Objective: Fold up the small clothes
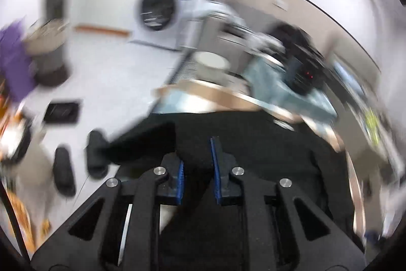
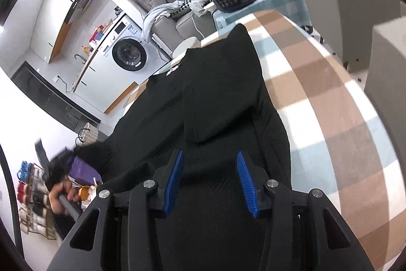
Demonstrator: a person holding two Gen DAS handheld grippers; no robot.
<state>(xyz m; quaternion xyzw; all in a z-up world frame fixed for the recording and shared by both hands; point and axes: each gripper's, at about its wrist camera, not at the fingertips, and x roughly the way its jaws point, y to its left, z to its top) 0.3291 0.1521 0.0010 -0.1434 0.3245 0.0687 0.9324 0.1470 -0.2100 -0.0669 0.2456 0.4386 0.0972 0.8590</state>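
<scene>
garment (image 2: pixel 218 103) black, on checked cloth (image 2: pixel 330 98) | left gripper (image 1: pixel 197 166) pinching it

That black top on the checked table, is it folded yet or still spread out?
Partly folded. In the right wrist view one side of the black top lies doubled over the middle, while the rest stretches flat along the checked tablecloth.

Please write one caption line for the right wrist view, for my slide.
Right gripper open above a black garment on a checked tablecloth.
</scene>
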